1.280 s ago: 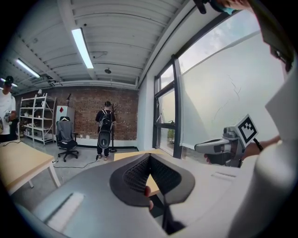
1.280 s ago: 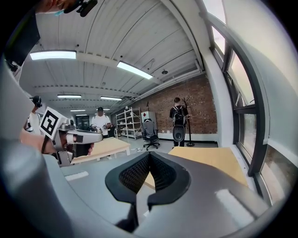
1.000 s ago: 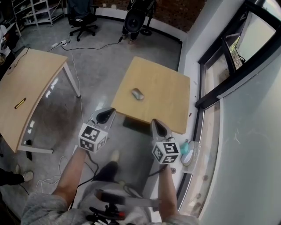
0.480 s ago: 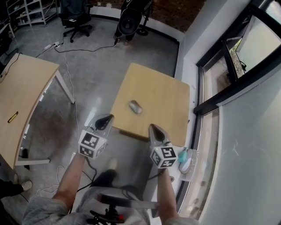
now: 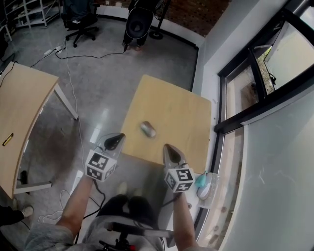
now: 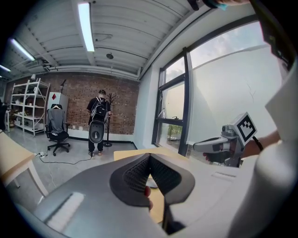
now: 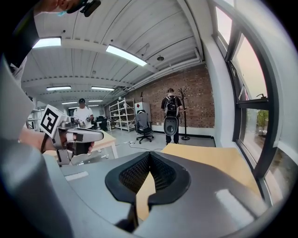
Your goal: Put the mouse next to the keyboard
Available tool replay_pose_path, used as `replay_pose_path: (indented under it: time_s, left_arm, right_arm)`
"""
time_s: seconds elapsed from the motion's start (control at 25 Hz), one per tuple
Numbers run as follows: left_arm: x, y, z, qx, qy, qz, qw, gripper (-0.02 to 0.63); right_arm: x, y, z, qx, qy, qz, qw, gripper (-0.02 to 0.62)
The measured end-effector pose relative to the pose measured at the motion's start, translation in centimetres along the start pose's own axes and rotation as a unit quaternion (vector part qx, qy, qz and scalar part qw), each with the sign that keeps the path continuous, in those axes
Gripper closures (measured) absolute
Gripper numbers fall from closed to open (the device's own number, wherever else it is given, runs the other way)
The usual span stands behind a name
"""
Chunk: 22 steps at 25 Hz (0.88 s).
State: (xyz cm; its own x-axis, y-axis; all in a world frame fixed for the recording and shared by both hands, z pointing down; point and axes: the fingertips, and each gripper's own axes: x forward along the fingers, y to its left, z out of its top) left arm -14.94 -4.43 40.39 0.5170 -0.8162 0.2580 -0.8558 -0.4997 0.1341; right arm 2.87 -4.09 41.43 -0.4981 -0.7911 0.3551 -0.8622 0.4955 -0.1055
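Observation:
A grey mouse (image 5: 147, 129) lies on the small wooden table (image 5: 176, 105), near its front left part. No keyboard shows in any view. My left gripper (image 5: 114, 142) hangs just off the table's front left corner, shut and empty. My right gripper (image 5: 171, 153) is over the table's front edge, shut with nothing between its fingers. The mouse is a short way ahead of both and between them. In the left gripper view the table top (image 6: 125, 154) lies beyond the shut jaws, and the right gripper (image 6: 212, 146) shows to the right. The right gripper view shows the table (image 7: 209, 158) ahead.
A bigger wooden table (image 5: 19, 108) stands at the left. A black-framed window (image 5: 245, 93) and its sill run along the right, with a teal and white object (image 5: 203, 184) on the sill. Far off, a person with a backpack (image 5: 138, 19), an office chair (image 5: 78, 14) and floor cables (image 5: 73, 54).
Both grippers have come forward and lower, from short of the small table to its front edge. The table and mouse now sit closer to them. Both stay shut.

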Motion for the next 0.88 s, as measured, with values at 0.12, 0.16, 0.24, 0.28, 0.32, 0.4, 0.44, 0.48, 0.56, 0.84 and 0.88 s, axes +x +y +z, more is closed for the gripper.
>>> replay_pose_path:
  time_s: [0.12, 0.16, 0.24, 0.28, 0.32, 0.4, 0.44, 0.48, 0.56, 0.84, 0.88]
  left_arm:
    - [1.4, 0.6, -0.3, 0.001, 0.004, 0.001, 1.0000, 0.607]
    - [1.8, 0.9, -0.5, 0.000, 0.006, 0.001, 1.0000, 0.607]
    - [2.7, 1.3, -0.8, -0.004, 0.009, 0.003, 0.9999, 0.607]
    - [3.0, 1.5, -0.9, -0.007, 0.010, 0.004, 0.9999, 0.607]
    - [3.4, 1.7, -1.1, -0.009, 0.011, 0.005, 0.9999, 0.607]
    - [4.1, 2.2, -1.6, -0.012, 0.015, 0.009, 0.9998, 0.607]
    - [4.5, 2.4, -1.9, -0.013, 0.017, 0.011, 0.9997, 0.607]
    - [4.8, 2.6, -2.2, -0.014, 0.018, 0.013, 0.9996, 0.607]
    - [5.7, 3.1, -2.8, -0.016, 0.020, 0.017, 0.9995, 0.607]
    - [8.3, 4.1, -6.2, -0.025, 0.043, 0.023, 0.9985, 0.607]
    - [8.6, 4.2, -6.8, -0.028, 0.046, 0.023, 0.9983, 0.607]
  right_arm:
    - [1.4, -0.6, -0.3, -0.002, 0.005, 0.001, 1.000, 0.581]
    - [1.9, -0.8, -0.5, -0.003, 0.009, 0.003, 1.000, 0.580]
    - [2.9, -1.1, -0.9, -0.008, 0.017, 0.009, 1.000, 0.580]
    - [3.4, -1.2, -1.1, -0.011, 0.021, 0.012, 1.000, 0.581]
    - [3.9, -1.4, -1.3, -0.014, 0.024, 0.015, 0.999, 0.580]
    - [5.0, -1.6, -1.7, -0.017, 0.027, 0.021, 0.999, 0.581]
    - [5.5, -1.8, -1.9, -0.017, 0.027, 0.024, 0.999, 0.581]
    - [6.1, -1.9, -2.2, -0.015, 0.028, 0.027, 0.999, 0.580]
    - [7.3, -2.3, -2.7, -0.012, 0.032, 0.033, 0.999, 0.581]
    - [10.8, -4.0, -6.0, -0.013, 0.054, 0.041, 0.998, 0.581]
    - [11.1, -4.1, -6.4, -0.012, 0.057, 0.043, 0.997, 0.580]
